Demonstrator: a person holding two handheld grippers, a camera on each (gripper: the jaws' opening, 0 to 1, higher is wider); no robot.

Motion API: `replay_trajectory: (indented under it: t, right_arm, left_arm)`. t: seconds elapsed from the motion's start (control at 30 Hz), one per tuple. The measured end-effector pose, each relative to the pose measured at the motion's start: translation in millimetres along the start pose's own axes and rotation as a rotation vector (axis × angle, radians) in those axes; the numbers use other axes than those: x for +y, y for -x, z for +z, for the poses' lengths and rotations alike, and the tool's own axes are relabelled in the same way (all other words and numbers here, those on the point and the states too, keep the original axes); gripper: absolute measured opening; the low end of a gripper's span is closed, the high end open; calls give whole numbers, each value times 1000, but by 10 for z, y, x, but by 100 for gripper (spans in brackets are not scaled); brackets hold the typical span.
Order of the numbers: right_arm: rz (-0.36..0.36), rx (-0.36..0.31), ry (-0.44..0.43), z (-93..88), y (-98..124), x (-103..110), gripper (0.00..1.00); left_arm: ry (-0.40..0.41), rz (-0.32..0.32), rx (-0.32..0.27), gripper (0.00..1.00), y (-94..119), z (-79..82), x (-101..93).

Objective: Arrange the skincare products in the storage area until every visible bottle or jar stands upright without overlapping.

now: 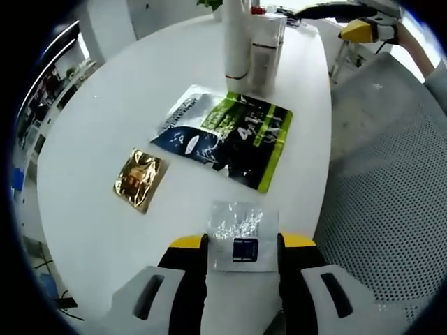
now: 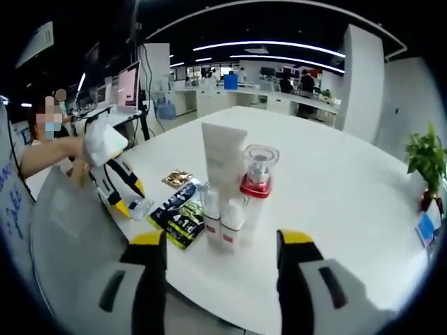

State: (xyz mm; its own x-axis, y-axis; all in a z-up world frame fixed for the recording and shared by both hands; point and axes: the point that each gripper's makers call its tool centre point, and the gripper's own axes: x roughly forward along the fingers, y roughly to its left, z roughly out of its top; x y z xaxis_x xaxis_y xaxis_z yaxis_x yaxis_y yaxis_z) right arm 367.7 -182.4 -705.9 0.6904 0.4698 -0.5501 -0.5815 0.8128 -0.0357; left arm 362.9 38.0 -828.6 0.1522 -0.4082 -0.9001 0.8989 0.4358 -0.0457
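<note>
- I am holding my left tool (image 1: 243, 244) released around a clear sachet (image 1: 237, 237) at the worktop (image 1: 91, 139) near edge.
- My right tool (image 2: 222, 241) is hanging released; bottles (image 2: 222, 216) are standing upright, sachets still lying flat.

one tube (image 2: 222, 155), three bottles (image 2: 255, 183), three sachets (image 1: 222, 135)

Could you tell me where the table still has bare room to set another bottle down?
The white table is bare beyond the red-collared pump bottle, toward the potted plant. It is crowded between the tall white tube and the dark-green sachet.
</note>
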Motion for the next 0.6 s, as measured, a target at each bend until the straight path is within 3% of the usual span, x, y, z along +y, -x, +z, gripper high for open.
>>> replay_trajectory:
  t: [0.6]
  right_arm:
    - [5, 16, -6, -67, -9, -8, 63]
  left_arm:
    - [-109, -7, 23, 36, -30, 10, 46]
